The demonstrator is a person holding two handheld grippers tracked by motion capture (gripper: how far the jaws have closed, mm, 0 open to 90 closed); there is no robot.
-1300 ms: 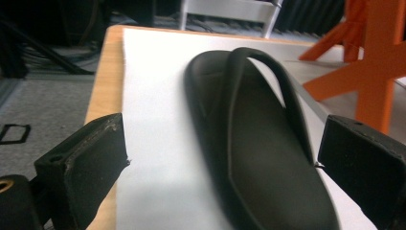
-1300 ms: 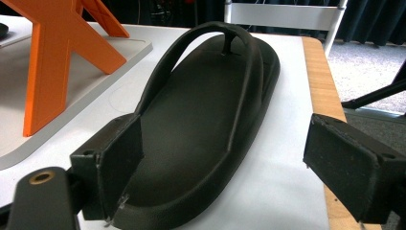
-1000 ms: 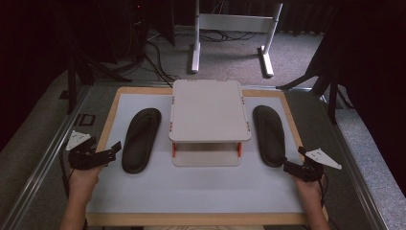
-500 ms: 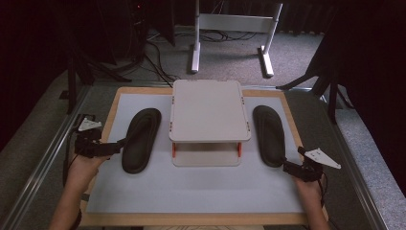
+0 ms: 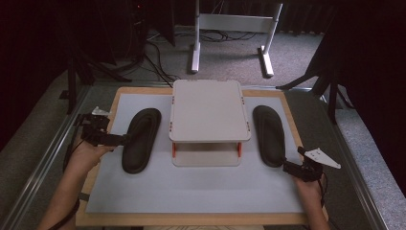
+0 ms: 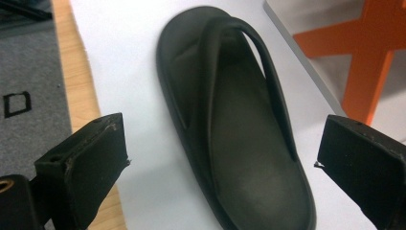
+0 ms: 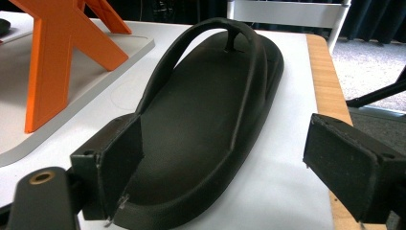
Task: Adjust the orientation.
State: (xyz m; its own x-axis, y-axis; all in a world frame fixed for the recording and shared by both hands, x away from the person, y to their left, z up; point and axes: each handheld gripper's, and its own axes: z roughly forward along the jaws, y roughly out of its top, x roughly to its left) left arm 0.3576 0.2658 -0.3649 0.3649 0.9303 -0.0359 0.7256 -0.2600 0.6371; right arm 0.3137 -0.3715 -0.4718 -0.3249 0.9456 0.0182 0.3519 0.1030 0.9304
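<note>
In the left gripper view the heel of the left sandal is cut off at the bottom edge, and from above the straps of both sandals are hard to make out against their black soles. The left gripper stands with jaws wide apart at the left sandal's 9 o'clock edge, on the white mat, at 9 o'clock from the small shelf. The right gripper, jaws also spread, sits at the heel of the right sandal, at the shelf's 3 o'clock.
</note>
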